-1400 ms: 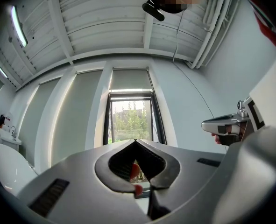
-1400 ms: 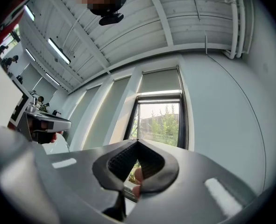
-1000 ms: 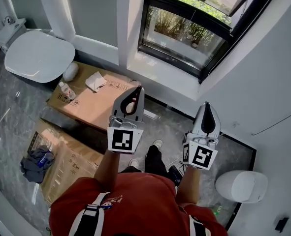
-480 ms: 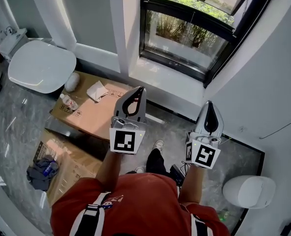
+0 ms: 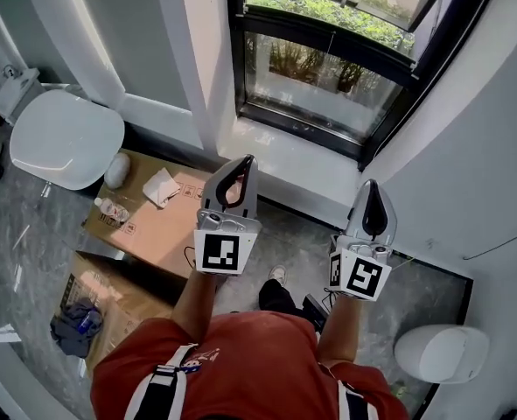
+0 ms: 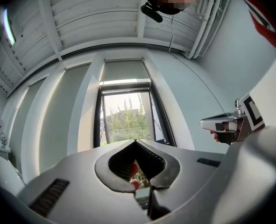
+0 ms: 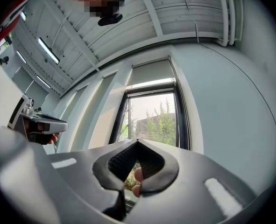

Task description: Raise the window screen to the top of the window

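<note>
- The window screen (image 6: 123, 71) sits in the upper part of the window (image 6: 127, 118) as a pale grey panel. Its lower edge lies above the clear glass, and green plants show through that glass.
- The left tongs (image 6: 135, 141) are clenched, tips together, with nothing gripped between them. They point toward the window and are well apart from it.
- The right tongs (image 7: 138, 141) are clenched in the same way and also grip nothing. They too face the window from a distance.
- In the head view both tongs are held up side by side in front of a person in a red shirt (image 5: 232, 366). Neither of them touches the white sill (image 5: 297, 160) below the window.
- A brown cardboard box (image 5: 149, 226) lies on the grey floor (image 5: 306, 234), left of the person's feet.
- A small bottle (image 5: 109, 208) and a white cloth (image 5: 160, 186) lie on top of this box.
- A white toilet (image 5: 66, 138) stands further left, near the wall.
</note>
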Tool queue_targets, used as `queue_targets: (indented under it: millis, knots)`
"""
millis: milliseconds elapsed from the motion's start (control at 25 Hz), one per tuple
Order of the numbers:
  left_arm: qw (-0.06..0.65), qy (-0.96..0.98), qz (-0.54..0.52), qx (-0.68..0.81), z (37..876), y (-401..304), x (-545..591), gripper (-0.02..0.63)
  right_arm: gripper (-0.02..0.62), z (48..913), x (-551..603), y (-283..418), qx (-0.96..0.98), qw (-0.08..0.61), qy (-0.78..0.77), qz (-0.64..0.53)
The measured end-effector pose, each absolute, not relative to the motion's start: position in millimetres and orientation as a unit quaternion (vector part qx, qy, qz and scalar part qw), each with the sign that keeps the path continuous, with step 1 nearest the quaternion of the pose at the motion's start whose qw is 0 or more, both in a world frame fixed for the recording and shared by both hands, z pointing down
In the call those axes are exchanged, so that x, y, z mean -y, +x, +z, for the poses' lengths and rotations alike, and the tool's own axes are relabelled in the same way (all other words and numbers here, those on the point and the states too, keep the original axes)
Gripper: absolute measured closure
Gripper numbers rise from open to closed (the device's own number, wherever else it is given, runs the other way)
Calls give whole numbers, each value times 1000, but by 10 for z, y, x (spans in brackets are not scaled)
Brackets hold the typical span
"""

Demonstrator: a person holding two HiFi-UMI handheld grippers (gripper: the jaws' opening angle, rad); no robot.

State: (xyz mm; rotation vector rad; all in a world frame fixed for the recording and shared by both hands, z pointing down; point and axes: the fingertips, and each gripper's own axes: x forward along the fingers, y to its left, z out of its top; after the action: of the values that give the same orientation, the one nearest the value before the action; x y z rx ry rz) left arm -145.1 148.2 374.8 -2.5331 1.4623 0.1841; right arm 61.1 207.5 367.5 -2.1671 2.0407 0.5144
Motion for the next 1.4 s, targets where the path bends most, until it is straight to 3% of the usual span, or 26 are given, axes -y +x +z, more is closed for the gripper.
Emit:
queue_targets:
  millis: [800,1400]
  knots:
    - [103,-867,47,-485,3736,-125,-266,600,586,3794,-952,1927,-663,78,-730,146]
    - [113,-870,50,-477,3707,196,-53,600,586,3742,-724,2236,-660,94,-729,154]
